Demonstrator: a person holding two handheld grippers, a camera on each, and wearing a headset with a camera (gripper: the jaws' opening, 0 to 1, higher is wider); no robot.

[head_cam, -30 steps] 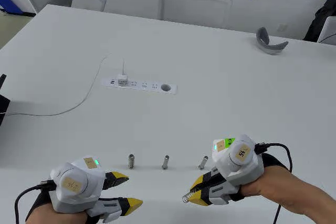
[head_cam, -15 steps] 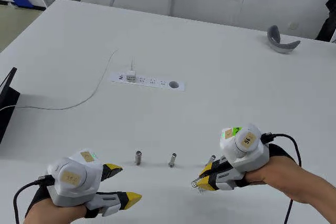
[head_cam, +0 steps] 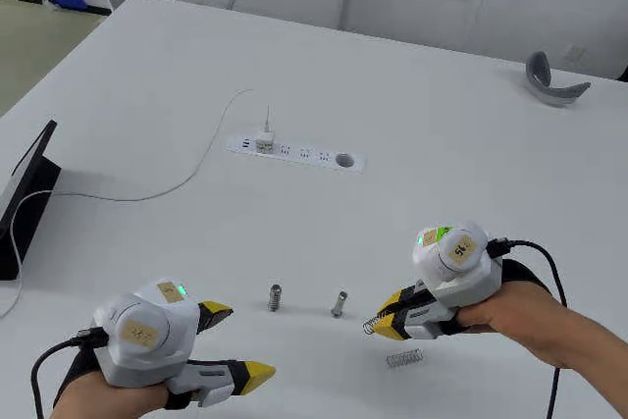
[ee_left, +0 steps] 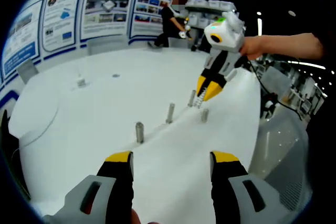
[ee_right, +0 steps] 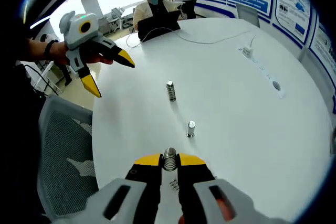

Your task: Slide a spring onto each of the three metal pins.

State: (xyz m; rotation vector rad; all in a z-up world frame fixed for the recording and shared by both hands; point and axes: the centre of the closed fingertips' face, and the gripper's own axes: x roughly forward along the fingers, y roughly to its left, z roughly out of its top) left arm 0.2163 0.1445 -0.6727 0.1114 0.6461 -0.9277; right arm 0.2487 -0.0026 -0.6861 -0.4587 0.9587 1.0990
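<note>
Pinching a spring (ee_right: 168, 156) lengthwise in the right gripper (ee_right: 169, 162), coil poking forward past the fingertips, bare upright pin (ee_right: 191, 128) just ahead and slightly right of them; left gripper (head_cam: 240, 341) spread, empty, farther off.

In the head view the third pin (ee_left: 205, 115), just right of the bare middle pin (head_cam: 340, 303), is hidden behind the right gripper (head_cam: 385, 319) and the spring (head_cam: 370, 325) clamped in its jaws. Far left of the middle pin, a dark screen (head_cam: 29, 198) is cut off by the picture's edge. Well right of the middle pin, the person's forearm (head_cam: 579, 340) runs off the frame.
</note>
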